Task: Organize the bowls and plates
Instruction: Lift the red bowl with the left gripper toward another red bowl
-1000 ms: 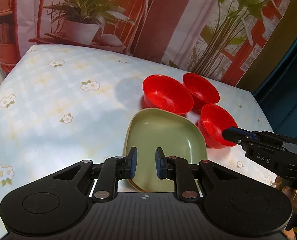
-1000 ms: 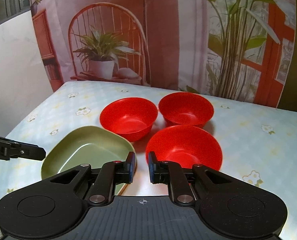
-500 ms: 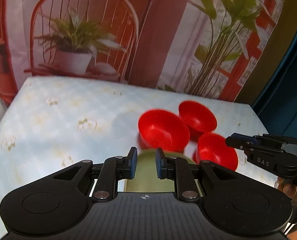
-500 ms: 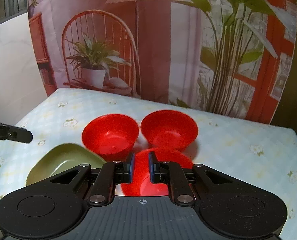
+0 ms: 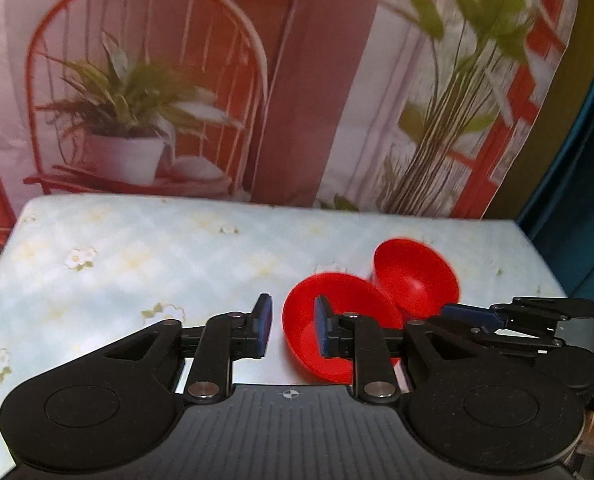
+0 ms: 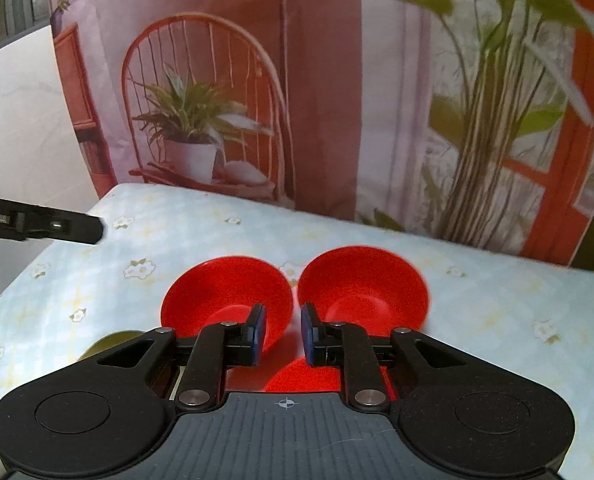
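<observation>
Red plastic bowls, three in the right wrist view: left bowl (image 6: 227, 300) and right bowl (image 6: 363, 286) side by side mid-frame, rims nearly touching; near bowl (image 6: 301, 376) at lower centre, mostly hidden behind the right gripper (image 6: 282, 334). Green plate (image 6: 111, 342): only a sliver at lower left, behind the gripper body. All rest on the floral tablecloth (image 6: 497, 312).

Right gripper: jaws opening, a modest gap, nothing between the pads. Left gripper (image 5: 290, 328): jaws likewise opening, empty; the left bowl's rim shows behind its right finger, not gripped. Its tip also pokes in at the right view's left edge.

Step, as judged: approach phase, nothing picked yet, bowls unstacked.

Next move, as judged: widen the jaws enough to straddle a bowl rim, descend on one bowl's edge, pinch wall between pads, then nest it in a neighbour. Thin, slick rim; slip is the likely risk.
</observation>
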Motion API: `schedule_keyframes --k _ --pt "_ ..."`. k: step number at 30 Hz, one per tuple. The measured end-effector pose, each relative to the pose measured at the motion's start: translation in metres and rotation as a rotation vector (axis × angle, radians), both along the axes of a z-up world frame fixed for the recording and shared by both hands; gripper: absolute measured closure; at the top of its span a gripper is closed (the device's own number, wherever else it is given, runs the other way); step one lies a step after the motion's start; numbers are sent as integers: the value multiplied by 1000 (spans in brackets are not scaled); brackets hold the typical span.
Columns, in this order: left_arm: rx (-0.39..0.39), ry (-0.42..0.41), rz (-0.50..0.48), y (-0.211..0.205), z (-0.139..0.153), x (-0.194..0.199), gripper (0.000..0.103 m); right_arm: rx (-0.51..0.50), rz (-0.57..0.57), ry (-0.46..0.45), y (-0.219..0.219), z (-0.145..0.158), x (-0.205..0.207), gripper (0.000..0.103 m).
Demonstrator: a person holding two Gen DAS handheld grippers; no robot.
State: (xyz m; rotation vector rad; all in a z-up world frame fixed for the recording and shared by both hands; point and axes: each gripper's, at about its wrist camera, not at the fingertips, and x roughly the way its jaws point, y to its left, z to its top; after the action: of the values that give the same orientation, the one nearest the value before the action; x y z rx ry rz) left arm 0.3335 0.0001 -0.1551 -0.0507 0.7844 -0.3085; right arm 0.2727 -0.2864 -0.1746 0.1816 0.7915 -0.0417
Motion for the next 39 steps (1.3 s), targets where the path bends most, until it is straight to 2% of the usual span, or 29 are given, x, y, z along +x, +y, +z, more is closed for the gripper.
schedule_keyframes --k 8,20,22,23,26,27,39 --pt "2 87 -15 -8 -36 28 75 50 -43 70 -2 -33 19 85" --pt "8 129 -7 -10 -69 44 75 94 -31 89 1 -53 32 85" --pt "3 126 -17 -11 -69 42 78 102 -33 85 2 -54 31 86" --pt "0 122 -27 -12 -69 40 83 107 -32 81 2 -54 31 86" --pt "21 111 -28 -14 -65 36 83 113 -34 69 0 -52 29 89" --pt "36 76 -7 -14 -64 35 83 116 -35 63 0 -50 29 90" --pt "39 29 -41 -23 -32 11 83 104 -43 6 -4 -12 11 92"
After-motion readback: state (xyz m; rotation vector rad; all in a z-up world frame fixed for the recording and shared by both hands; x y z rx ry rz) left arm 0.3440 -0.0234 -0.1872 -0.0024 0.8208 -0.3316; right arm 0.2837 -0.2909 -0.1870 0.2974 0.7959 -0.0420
